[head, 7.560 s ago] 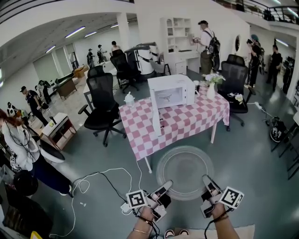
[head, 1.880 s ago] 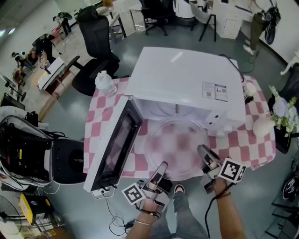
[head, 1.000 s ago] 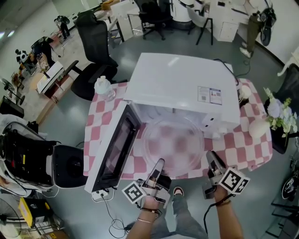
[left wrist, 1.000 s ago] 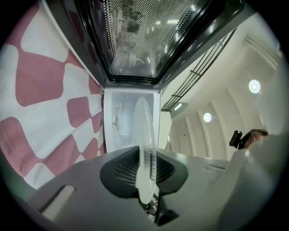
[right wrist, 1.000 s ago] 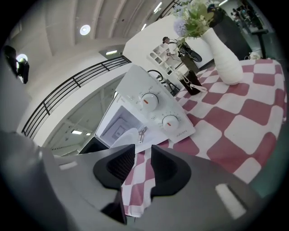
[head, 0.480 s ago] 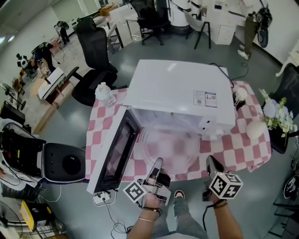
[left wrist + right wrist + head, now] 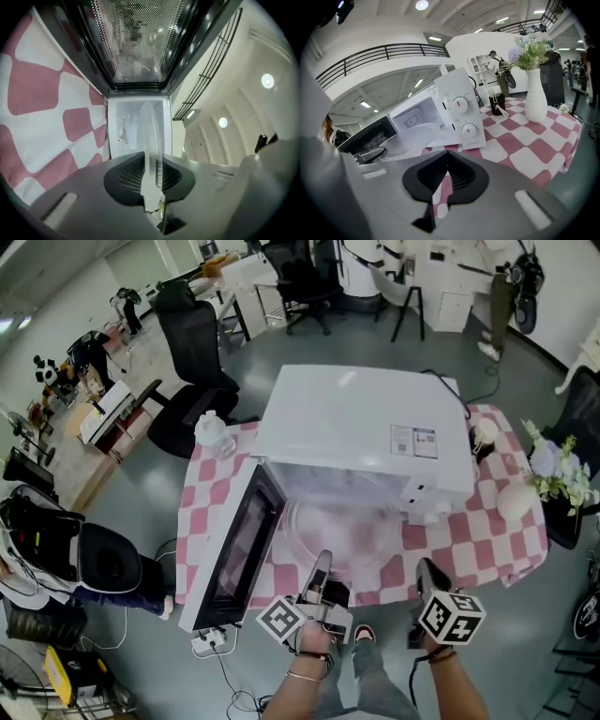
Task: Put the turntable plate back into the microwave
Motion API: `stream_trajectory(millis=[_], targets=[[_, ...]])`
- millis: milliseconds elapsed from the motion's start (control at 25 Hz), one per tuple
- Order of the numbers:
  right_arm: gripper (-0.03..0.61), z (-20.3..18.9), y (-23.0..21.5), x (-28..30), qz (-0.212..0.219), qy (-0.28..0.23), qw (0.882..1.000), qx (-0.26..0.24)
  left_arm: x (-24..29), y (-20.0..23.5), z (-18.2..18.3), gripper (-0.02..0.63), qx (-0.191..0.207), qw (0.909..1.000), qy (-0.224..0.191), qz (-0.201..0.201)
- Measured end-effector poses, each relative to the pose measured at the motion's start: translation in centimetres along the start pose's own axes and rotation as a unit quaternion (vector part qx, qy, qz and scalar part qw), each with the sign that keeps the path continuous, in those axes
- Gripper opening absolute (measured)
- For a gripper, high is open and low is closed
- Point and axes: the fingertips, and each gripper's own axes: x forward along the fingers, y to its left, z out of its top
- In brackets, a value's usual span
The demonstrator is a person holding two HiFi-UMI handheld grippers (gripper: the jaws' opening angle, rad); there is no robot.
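Left jaws on level plate (image 7: 342, 529)

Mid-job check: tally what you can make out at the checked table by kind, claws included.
White box microwave oven: 1
Clear round glass turntable plate: 1
White ceramic vase of flowers: 1
Clear plastic bottle: 1
Dark cup: 1
Claws: 2, left claw and right claw
Total: 7

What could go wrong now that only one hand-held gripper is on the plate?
The left hand-held gripper alone pinches the glass turntable plate at its near rim, so it could sag or slip.
The right hand-held gripper, whose jaws have just closed on nothing, gives no support.
Half inside the microwave, the plate might knock its floor.
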Motion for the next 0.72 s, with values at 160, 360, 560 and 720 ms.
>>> stream_trajectory(millis=[160,360,560,720], targets=[[0.009,-0.4,0.1,0.1,-0.005,0.003,1.000,0.002,0.9,0.4,0.6,0.034,0.000,1.0000,-0.009,0.003],[0.009,-1.1,-0.3,0.2,-0.015,0.010,1.000,0.000,2.0,1.1,1.3,0.034,0.010,0.9999,-0.008,0.007],[0.010,-1.5,-0.5,0.8,-0.023,0.013,1.000,-0.001,3.0,1.9,1.7,0.034,0.008,0.9998,-0.013,0.016],[0.010,-2.1,-0.4,1.3,-0.023,0.016,1.000,0.000,4.3,2.1,1.8,0.034,0.001,0.9998,-0.016,0.012]])
